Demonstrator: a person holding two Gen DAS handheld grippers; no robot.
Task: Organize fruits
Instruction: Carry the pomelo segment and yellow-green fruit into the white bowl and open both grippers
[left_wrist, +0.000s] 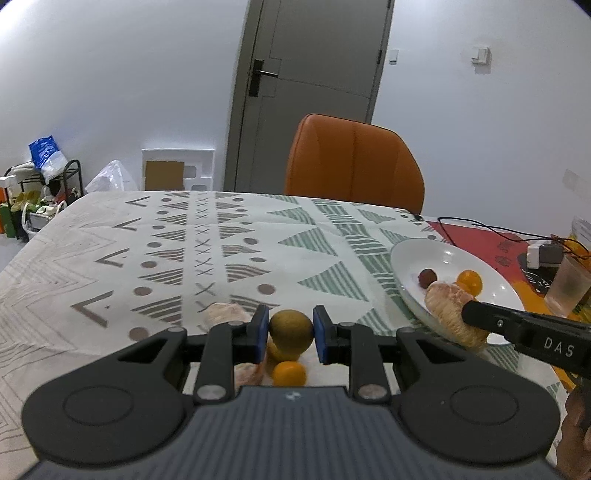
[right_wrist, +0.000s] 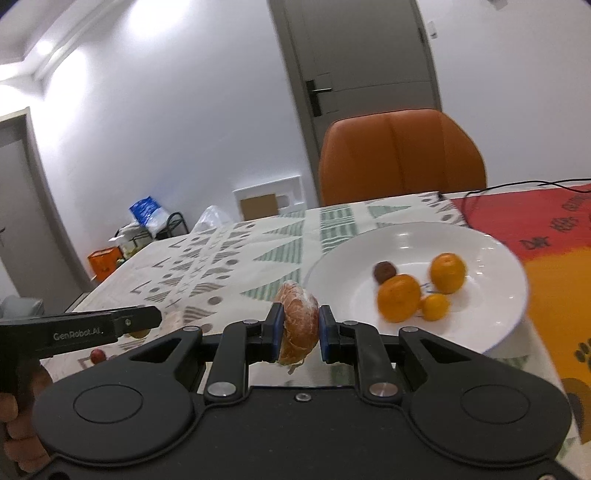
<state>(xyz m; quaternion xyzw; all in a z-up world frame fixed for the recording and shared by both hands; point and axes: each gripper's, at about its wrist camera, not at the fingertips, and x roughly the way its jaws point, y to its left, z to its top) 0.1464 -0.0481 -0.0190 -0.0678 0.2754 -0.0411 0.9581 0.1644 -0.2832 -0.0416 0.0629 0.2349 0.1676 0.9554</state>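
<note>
My left gripper (left_wrist: 290, 334) is shut on a round yellow-green fruit (left_wrist: 290, 329) above the patterned tablecloth. Below it lie small oranges (left_wrist: 289, 373) and peeled citrus pieces (left_wrist: 226, 314). My right gripper (right_wrist: 301, 332) is shut on a peeled orange (right_wrist: 298, 325) and holds it just left of the white plate (right_wrist: 491, 295). The plate holds three oranges (right_wrist: 399, 297) and a small dark red fruit (right_wrist: 384, 272). In the left wrist view the right gripper's finger (left_wrist: 491, 319) holds the peeled orange (left_wrist: 447, 308) at the plate's near rim (left_wrist: 406, 254).
An orange chair (left_wrist: 352, 162) stands behind the table. A plastic cup (left_wrist: 569, 286), a white adapter and cables (left_wrist: 543, 254) sit right of the plate on a red mat. A small red fruit (right_wrist: 98, 355) lies on the cloth under the left gripper's finger (right_wrist: 110, 325).
</note>
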